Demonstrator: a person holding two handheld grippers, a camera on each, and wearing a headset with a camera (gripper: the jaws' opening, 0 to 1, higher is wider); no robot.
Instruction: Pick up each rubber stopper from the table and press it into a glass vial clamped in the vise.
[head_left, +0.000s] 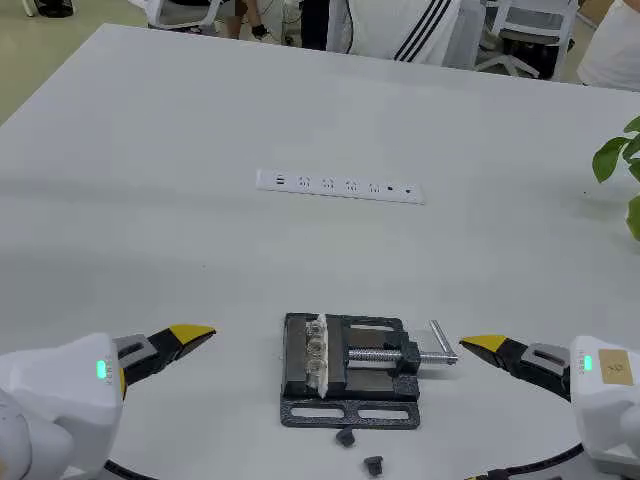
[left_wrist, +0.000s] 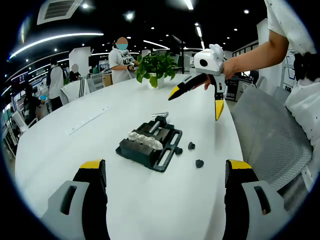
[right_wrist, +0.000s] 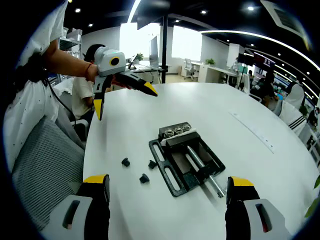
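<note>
A black vise (head_left: 350, 385) stands on the white table near its front edge, with three glass vials (head_left: 316, 350) clamped upright in a row; the same vials (right_wrist: 178, 131) have open mouths. Two black rubber stoppers (head_left: 346, 437) (head_left: 373, 464) lie just in front of the vise. Three stoppers (right_wrist: 125, 161) (right_wrist: 151, 163) (right_wrist: 144, 178) lie loose beside the vise (right_wrist: 187, 160). My left gripper (left_wrist: 165, 166) hovers open to the vise's left, holding nothing. My right gripper (right_wrist: 168, 180) hovers open to its right, also holding nothing.
A white power strip (head_left: 340, 186) lies across the middle of the table (head_left: 150, 150). A green plant (head_left: 622, 160) stands at the right edge. People and chairs line the far side. The vise handle (head_left: 443, 342) sticks out toward my right gripper.
</note>
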